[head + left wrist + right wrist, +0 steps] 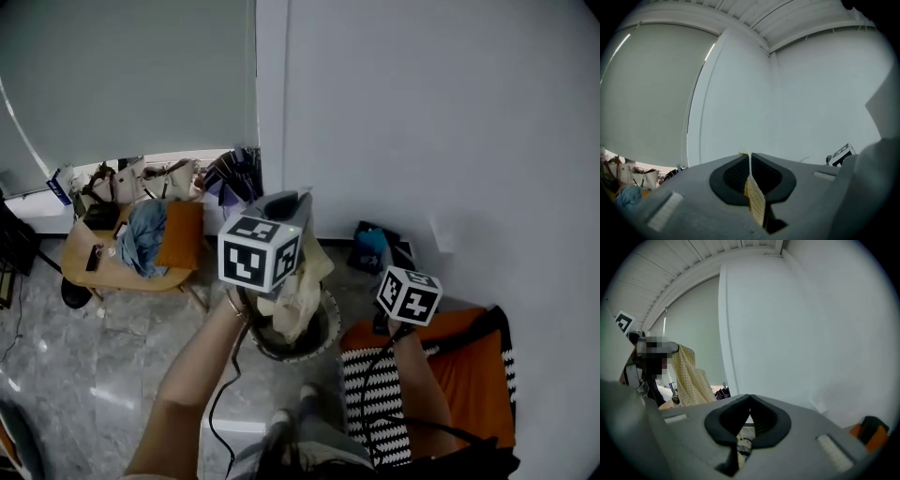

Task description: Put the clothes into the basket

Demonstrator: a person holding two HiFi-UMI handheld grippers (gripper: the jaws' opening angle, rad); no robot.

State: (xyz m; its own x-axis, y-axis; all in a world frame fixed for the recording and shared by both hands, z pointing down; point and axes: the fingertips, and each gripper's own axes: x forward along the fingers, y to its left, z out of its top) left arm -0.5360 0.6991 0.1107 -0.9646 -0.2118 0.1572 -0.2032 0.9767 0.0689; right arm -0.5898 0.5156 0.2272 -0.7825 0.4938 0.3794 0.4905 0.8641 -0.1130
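Left gripper (749,155): my jaws clenched on the pale yellow checked cloth (298,281), which hangs over the dark round basket (330,330). Right gripper (749,397): jaws closed, seemingly empty. Best to lower the cloth inside the rim before letting go.

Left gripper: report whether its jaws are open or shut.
The left gripper is shut on the yellow checked cloth: its jaws meet with the cloth pinched between them.
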